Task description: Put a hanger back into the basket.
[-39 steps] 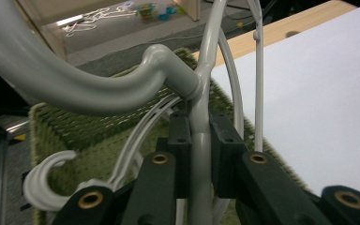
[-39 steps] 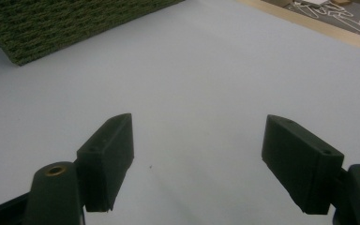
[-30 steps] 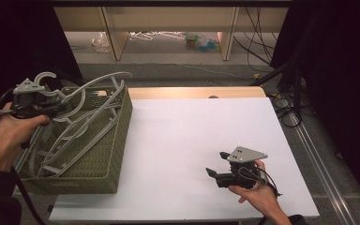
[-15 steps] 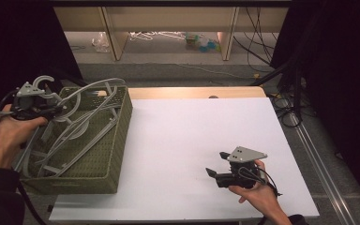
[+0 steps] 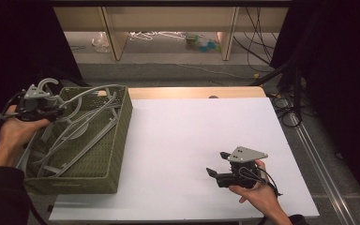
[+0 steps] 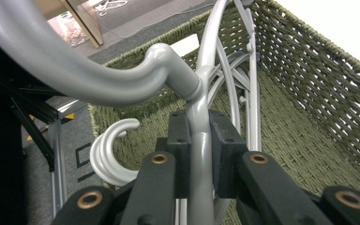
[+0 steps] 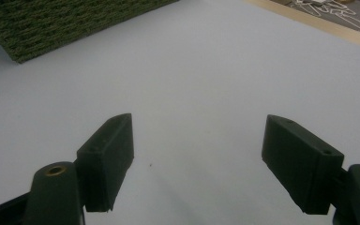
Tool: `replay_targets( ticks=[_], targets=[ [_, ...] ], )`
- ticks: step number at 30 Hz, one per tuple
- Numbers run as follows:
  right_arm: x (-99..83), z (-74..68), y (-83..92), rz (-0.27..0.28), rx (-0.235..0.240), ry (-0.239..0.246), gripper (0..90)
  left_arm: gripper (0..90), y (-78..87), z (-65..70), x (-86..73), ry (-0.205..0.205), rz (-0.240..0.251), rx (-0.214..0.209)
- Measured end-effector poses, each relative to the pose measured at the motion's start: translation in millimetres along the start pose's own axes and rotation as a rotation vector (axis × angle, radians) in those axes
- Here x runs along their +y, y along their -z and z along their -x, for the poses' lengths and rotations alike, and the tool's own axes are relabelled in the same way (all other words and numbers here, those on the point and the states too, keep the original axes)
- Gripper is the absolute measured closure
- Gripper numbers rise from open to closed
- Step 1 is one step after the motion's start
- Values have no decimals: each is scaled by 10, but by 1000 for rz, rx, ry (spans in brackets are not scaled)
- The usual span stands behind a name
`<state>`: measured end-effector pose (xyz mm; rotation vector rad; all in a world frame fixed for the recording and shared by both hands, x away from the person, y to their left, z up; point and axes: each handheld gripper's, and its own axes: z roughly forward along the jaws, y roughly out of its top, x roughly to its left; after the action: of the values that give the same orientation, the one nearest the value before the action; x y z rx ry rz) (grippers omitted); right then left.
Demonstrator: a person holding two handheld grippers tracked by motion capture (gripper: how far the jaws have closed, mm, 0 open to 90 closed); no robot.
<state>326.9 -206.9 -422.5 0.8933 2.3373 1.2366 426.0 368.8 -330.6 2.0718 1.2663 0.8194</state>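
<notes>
A green woven basket (image 5: 115, 140) at the table's left holds several grey plastic hangers (image 5: 82, 133). Over its far left corner my left gripper (image 5: 56, 111) is shut on the neck of one grey hanger (image 6: 200, 140), just under its hook (image 6: 98, 79); the rest of that hanger reaches down into the basket (image 6: 309, 103). More hanger hooks (image 6: 108, 154) lie below. My right gripper (image 5: 218, 165) rests low near the table's front right, held by a hand. Its jaws stand open over the bare white table (image 7: 206, 84), nothing between them.
The white tabletop (image 5: 201, 136) spreads to the right of the basket. A corner of the basket (image 7: 61, 23) lies ahead of the right gripper. Beyond the table are wooden shelf legs (image 5: 112, 33), floor clutter and cables (image 5: 286, 103) at the right.
The left gripper has sunk a little with the hanger toward the basket. The right gripper has stayed where it was.
</notes>
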Motion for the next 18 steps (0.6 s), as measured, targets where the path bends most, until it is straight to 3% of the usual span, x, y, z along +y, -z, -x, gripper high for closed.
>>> replay_targets(
  ticks=[2, 7, 13, 18],
  targets=[
    [1, 0, -1, 0, 1, -1, 264, 799, -5, -10, -30, -20, -12, -12],
    [1, -8, -9, -1, 1, 1, 264, 797, -77, 20, -83, -19, -27, -24],
    [-1, -8, -10, -6, 2, -6, 265, 795, -203, 86, -114, 14, -51, -51],
    [-3, -5, -10, -5, 4, -2, 264, 794, -319, 139, -159, 13, -72, -52]
  ],
)
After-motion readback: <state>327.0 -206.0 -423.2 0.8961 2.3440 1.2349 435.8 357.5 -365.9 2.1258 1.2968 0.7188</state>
